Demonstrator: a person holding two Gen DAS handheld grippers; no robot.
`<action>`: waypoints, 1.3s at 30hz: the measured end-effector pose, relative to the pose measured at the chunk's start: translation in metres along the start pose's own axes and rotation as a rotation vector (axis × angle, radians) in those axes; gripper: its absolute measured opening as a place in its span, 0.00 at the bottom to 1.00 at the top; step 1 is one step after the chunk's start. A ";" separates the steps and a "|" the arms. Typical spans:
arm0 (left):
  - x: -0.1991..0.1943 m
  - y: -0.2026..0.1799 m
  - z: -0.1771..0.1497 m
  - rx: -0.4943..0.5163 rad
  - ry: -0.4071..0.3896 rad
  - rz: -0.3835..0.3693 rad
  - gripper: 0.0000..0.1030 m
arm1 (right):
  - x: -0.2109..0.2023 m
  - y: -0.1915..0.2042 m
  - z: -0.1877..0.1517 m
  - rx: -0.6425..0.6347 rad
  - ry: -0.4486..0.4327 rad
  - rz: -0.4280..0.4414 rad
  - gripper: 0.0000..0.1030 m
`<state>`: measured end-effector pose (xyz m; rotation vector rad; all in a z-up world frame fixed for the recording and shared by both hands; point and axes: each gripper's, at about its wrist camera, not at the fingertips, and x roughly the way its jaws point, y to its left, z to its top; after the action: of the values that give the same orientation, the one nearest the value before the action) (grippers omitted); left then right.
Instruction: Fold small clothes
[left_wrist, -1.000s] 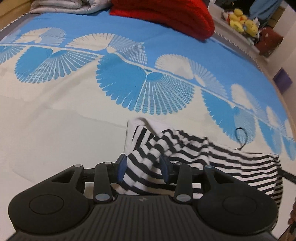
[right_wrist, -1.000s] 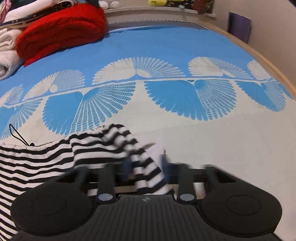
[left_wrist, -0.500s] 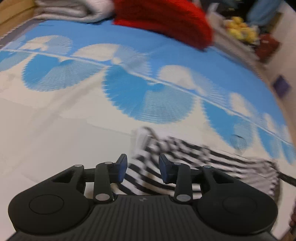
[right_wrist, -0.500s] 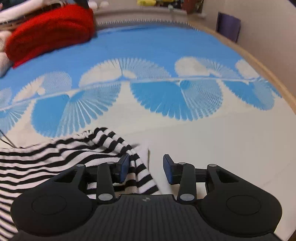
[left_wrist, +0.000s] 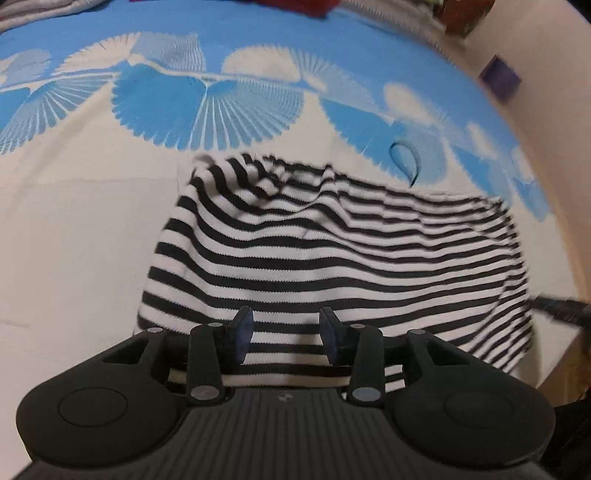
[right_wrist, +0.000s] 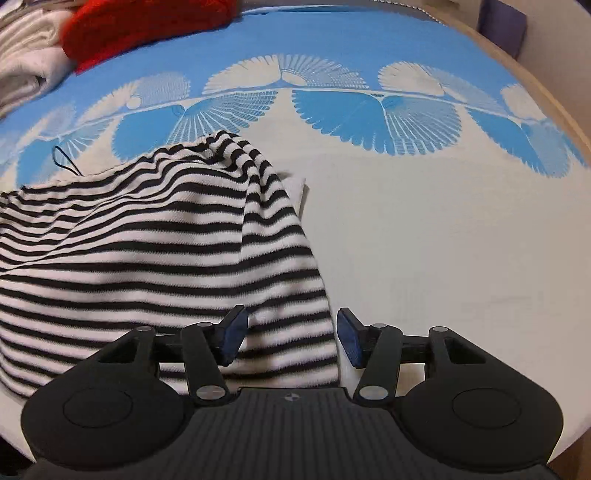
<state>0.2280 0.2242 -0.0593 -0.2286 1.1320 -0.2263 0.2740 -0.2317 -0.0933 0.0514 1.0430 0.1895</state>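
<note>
A black-and-white striped garment (left_wrist: 332, 251) lies rumpled on the bedspread, folded over on itself, with a thin black loop (left_wrist: 404, 162) at its far edge. My left gripper (left_wrist: 286, 339) is open, fingers above the garment's near edge, holding nothing. In the right wrist view the same garment (right_wrist: 147, 243) fills the left half, its right edge bunched into a ridge. My right gripper (right_wrist: 290, 338) is open over the garment's near right corner, holding nothing.
The bedspread (right_wrist: 424, 229) is cream near me and blue with white fan patterns farther off. A red knit blanket (right_wrist: 147, 26) and folded white cloth (right_wrist: 26, 77) lie at the far left. A wall with a purple object (left_wrist: 500, 75) stands to the right.
Both grippers have let go of the striped garment and pulled back toward me. The garment now lies spread on the bed, and the cameras see more of it.
</note>
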 end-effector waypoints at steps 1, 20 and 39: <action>0.000 0.004 -0.003 0.005 0.014 0.021 0.42 | 0.002 -0.001 -0.005 -0.010 0.031 -0.016 0.54; -0.161 0.049 -0.076 -0.051 -0.444 0.108 0.55 | -0.103 0.070 -0.079 0.000 -0.360 -0.019 0.58; -0.209 0.148 -0.107 -0.224 -0.527 0.167 0.56 | -0.076 0.357 -0.103 -0.454 -0.278 0.377 0.18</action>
<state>0.0545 0.4194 0.0343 -0.3653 0.6455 0.1091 0.1009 0.1009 -0.0336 -0.1351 0.6867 0.7372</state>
